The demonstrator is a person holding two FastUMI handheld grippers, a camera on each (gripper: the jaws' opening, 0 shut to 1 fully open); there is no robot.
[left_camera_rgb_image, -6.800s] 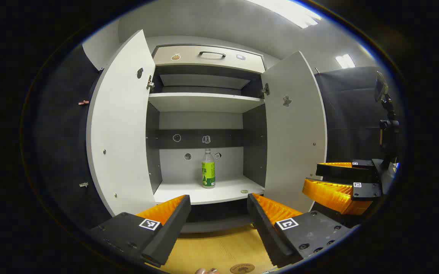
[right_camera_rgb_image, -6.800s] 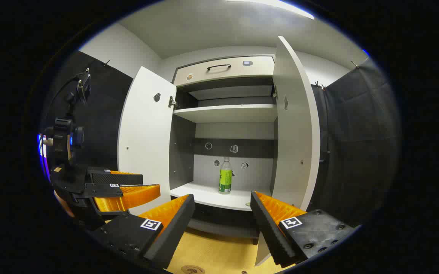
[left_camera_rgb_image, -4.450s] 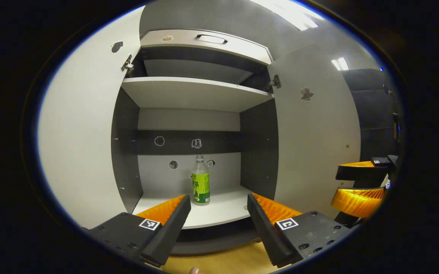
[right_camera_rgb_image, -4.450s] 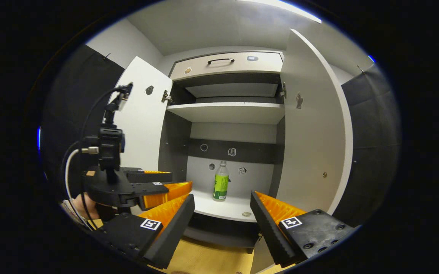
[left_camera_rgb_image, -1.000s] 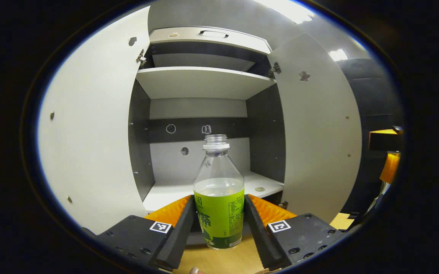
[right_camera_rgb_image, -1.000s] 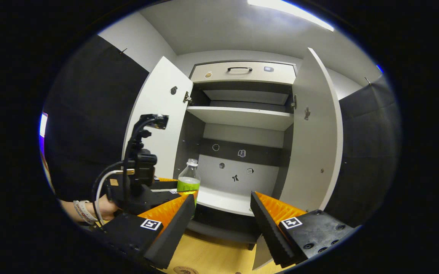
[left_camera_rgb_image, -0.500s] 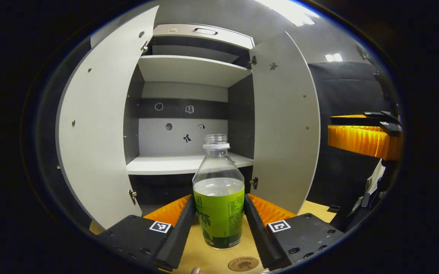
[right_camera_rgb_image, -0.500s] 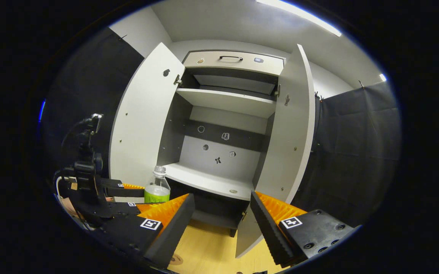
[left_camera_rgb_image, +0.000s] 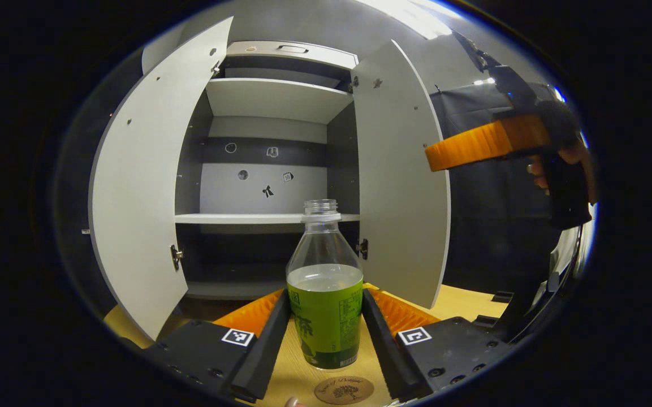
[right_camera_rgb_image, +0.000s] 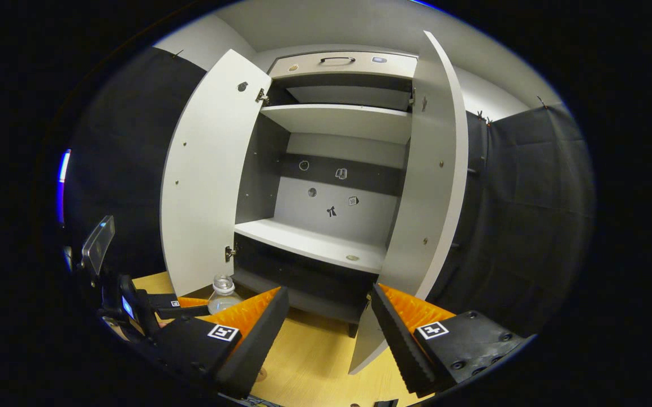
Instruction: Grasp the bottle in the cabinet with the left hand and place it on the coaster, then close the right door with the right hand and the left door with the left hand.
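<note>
My left gripper (left_camera_rgb_image: 324, 339) has its fingers (left_camera_rgb_image: 266, 339) clamped on the upright bottle (left_camera_rgb_image: 326, 294), whose base hangs just above and slightly behind the coaster (left_camera_rgb_image: 344, 390) on the tabletop (left_camera_rgb_image: 461, 302). I judge the next move a short drop forward. My right gripper (right_camera_rgb_image: 328, 333) gapes, holding nothing, facing the right door (right_camera_rgb_image: 427, 186).

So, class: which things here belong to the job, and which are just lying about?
Job:
- bottle, held by the left gripper
- coaster
- right door
- left door
- right gripper

Lying about:
- drawer
- stickers
- small disc
</note>
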